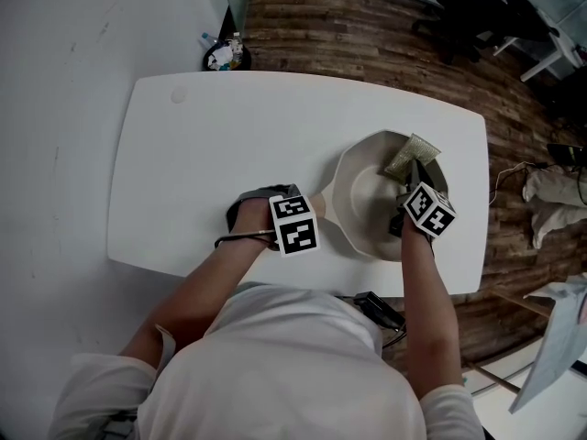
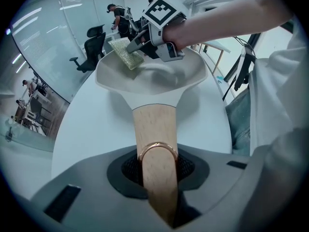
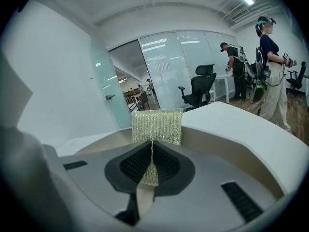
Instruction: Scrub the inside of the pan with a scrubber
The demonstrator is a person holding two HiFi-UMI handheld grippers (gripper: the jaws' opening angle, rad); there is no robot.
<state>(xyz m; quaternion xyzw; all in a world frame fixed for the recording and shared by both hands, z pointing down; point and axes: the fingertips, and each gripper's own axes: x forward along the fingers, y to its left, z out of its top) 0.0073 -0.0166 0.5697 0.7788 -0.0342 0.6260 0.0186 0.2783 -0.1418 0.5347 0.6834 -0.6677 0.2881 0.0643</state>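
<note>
A cream pan [image 1: 360,198] with a wooden handle [image 2: 154,129] lies on the right part of the white table [image 1: 202,163]. My left gripper [image 1: 315,209] points steeply down and is shut on the handle, which fills the gap between its pads [image 2: 129,166]. My right gripper [image 1: 409,178] reaches over the pan's bowl [image 2: 159,79] and is shut on a gold-green mesh scrubber [image 1: 411,154]. The scrubber [image 3: 157,126] sticks up past the jaws, at the pan's far rim [image 3: 217,141]. In the left gripper view the scrubber [image 2: 126,53] rests against the far inner wall.
The pan is near the table's right and front edges. A bin [image 1: 227,56] stands on the wooden floor beyond the far edge. Black office chairs [image 1: 477,12] and a white desk are at the upper right. People [image 3: 270,76] stand in the background.
</note>
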